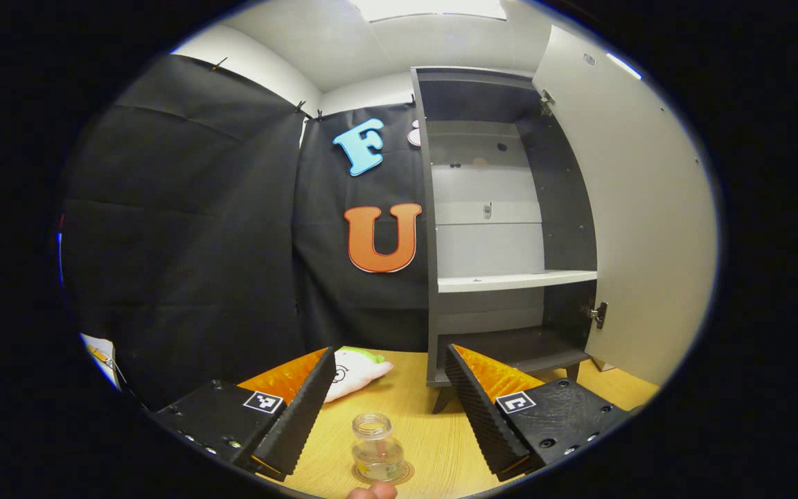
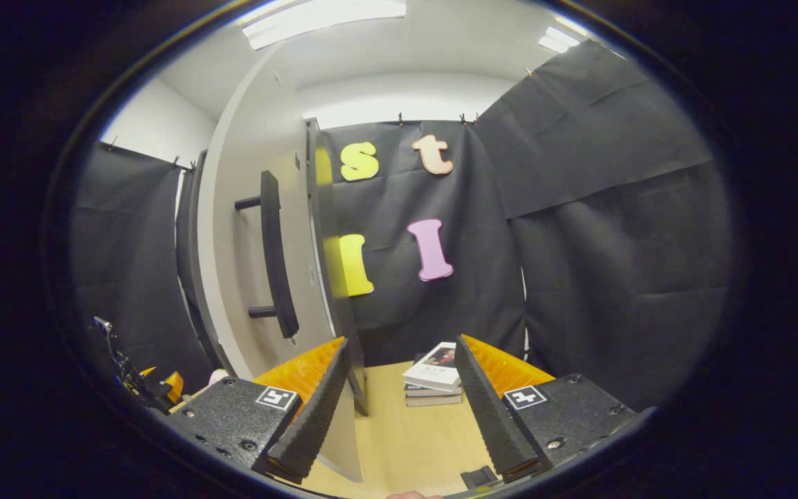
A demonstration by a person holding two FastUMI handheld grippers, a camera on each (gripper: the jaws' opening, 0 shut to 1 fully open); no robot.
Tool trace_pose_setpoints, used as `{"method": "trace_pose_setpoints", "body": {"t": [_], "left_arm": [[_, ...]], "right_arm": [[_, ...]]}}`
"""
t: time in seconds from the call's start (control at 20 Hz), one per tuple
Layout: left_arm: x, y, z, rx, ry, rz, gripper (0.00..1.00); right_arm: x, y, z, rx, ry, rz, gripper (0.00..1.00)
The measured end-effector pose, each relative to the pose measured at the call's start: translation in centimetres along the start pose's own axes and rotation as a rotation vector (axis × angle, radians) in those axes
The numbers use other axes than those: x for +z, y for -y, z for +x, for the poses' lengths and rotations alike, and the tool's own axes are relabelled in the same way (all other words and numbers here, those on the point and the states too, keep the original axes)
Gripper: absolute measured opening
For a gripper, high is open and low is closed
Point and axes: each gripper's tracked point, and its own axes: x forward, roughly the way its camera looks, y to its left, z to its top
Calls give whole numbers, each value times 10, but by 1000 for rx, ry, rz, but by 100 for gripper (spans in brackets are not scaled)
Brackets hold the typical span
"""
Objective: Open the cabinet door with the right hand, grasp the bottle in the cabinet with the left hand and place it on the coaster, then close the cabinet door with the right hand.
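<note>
In the left gripper view a small clear glass bottle [image 1: 376,447] stands upright on a round coaster [image 1: 384,474] on the wooden table [image 1: 433,430]. My left gripper [image 1: 393,409] is open, its fingers spread wide on either side of the bottle and apart from it. Behind stands the grey cabinet [image 1: 503,229] with its door [image 1: 634,222] swung wide open to the right; the shelves are bare. In the right gripper view my right gripper [image 2: 399,409] is open and holds nothing. The open door [image 2: 246,263] with its dark bar handle [image 2: 276,256] stands just ahead on the left.
A white and green soft toy [image 1: 354,371] lies on the table left of the cabinet. A stack of books [image 2: 433,378] rests on the table ahead of the right gripper. A fingertip [image 1: 371,491] shows at the bottom edge of the left gripper view.
</note>
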Motion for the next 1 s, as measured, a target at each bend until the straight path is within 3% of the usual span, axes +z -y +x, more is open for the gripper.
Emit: {"method": "trace_pose_setpoints", "body": {"t": [0.2,0.6,1.0], "left_arm": [[24,17,-10,-51,-15,-4,96],[87,43,-44,-104,73,6,95],[91,52,-60,-127,42,-5,95]], "right_arm": [[-2,-3,7,14,21,-20,94],[12,-18,15,118,14,-36,95],[50,-9,26,107,42,-55,95]]}}
